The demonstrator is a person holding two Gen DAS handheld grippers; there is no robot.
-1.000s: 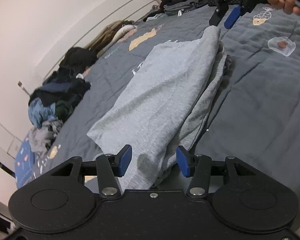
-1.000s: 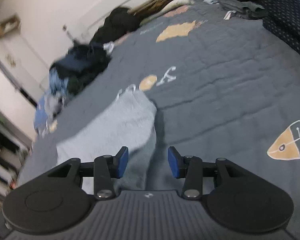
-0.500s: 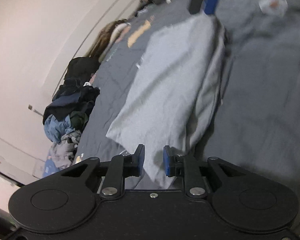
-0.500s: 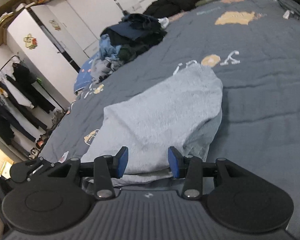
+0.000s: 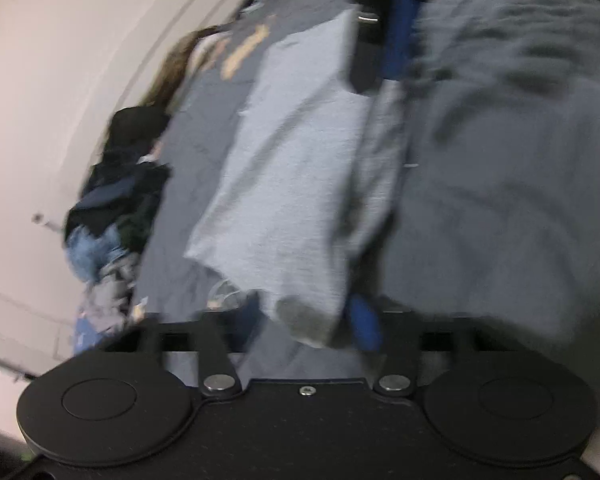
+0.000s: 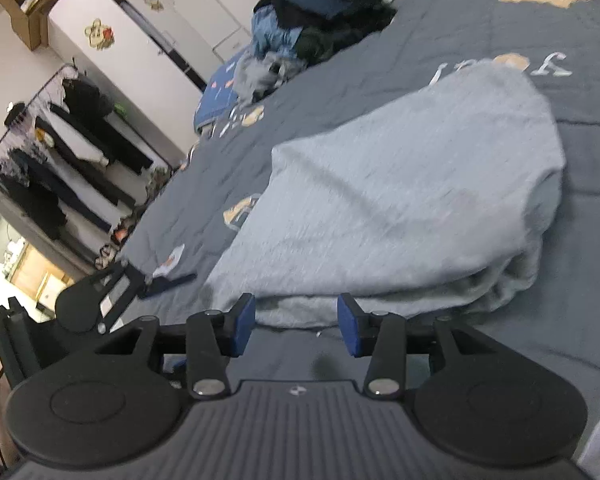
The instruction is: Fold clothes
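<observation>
Grey garment (image 5: pixel 292 184) corner now pinched, left gripper (image 5: pixel 312 320) closed since before

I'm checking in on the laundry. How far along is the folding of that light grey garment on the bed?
Partly done: the light grey garment lies on the grey quilt already doubled over, layers showing along its edge. In hand: the left gripper has a corner of it between its fingers, while the right gripper stands open just short of the near edge. Left: further folds, plus the unfolded clothes pile at the far side.
</observation>
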